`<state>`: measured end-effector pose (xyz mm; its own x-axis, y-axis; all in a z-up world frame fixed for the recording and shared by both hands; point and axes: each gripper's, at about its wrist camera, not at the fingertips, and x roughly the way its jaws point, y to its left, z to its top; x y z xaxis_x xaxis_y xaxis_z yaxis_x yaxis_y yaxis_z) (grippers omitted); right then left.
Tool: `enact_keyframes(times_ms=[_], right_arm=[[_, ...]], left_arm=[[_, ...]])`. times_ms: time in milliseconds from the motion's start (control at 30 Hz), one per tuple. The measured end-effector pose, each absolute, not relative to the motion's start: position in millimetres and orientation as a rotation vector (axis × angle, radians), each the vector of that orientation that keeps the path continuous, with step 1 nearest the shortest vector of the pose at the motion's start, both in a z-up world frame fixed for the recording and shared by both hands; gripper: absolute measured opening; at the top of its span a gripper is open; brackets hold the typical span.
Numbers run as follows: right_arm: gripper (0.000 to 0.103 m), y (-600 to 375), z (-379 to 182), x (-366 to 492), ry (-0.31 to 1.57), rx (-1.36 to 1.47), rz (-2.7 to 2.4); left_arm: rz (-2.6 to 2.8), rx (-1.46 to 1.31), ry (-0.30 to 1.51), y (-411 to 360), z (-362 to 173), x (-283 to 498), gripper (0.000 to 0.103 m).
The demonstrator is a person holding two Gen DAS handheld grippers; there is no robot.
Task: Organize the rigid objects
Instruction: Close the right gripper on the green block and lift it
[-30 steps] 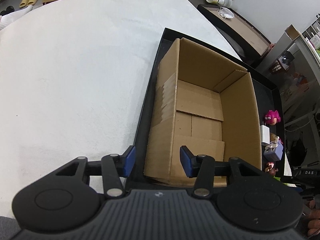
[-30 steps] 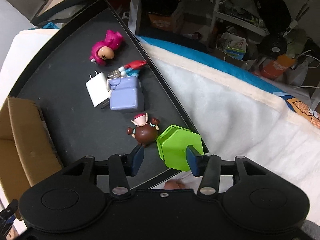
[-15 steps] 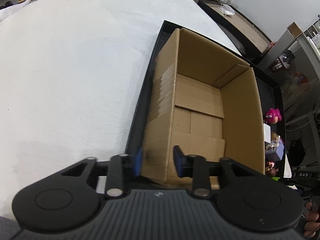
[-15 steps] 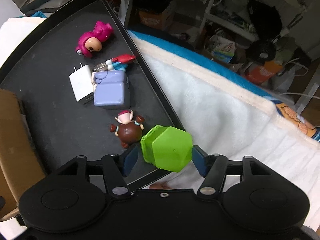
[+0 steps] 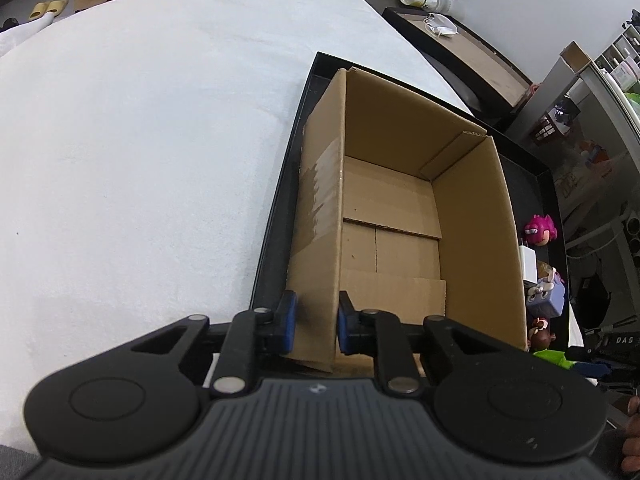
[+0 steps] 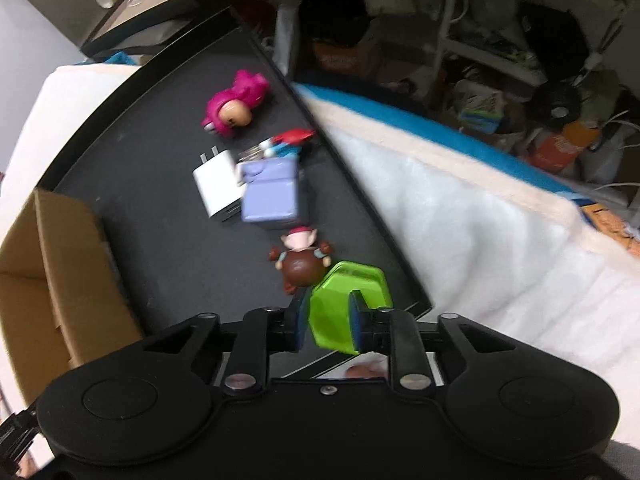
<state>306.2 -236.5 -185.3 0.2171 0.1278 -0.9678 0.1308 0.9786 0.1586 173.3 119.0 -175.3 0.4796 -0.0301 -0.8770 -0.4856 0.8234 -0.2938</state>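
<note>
Since the earlier frames both grippers have closed: the left gripper (image 5: 313, 322) now pinches the near wall of the cardboard box (image 5: 472, 216), and the right gripper (image 6: 329, 322) clamps the green hexagonal container (image 6: 344, 300) beside the box, over the black tray (image 6: 160, 216). The off-centre grip may let the container twist free, striking the brown figurine (image 6: 302, 266) touching it. The tray sits on a white plush cover (image 5: 140, 140); cluttered shelving (image 6: 500, 40) stands beyond.

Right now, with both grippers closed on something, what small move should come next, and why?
Probably lift the green hexagonal piece clear of the black tray. The right gripper is shut on it, the cardboard box looks empty, and the left gripper pinches its near wall, seemingly steadying it.
</note>
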Motion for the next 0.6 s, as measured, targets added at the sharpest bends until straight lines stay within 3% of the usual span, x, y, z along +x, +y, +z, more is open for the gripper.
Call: enact_keyframes(times_ms=[33, 167, 600], right_arm=[[0.041, -236.7, -184.5, 305.7, 1.356, 0.225, -0.007], [0.056, -236.9, -182.4, 305.6, 1.350, 0.199, -0.017], [0.060, -217.7, -209.9, 312.7, 1.412, 0.032, -0.084]], left_arm=[[0.296, -0.560, 1.045, 119.4, -175.1, 173.2, 0.019], [0.298, -0.560, 1.045, 118.9, -175.3, 173.2, 0.019], [0.292, -0.567, 1.046, 120.2, -178.5, 172.6, 0.019]])
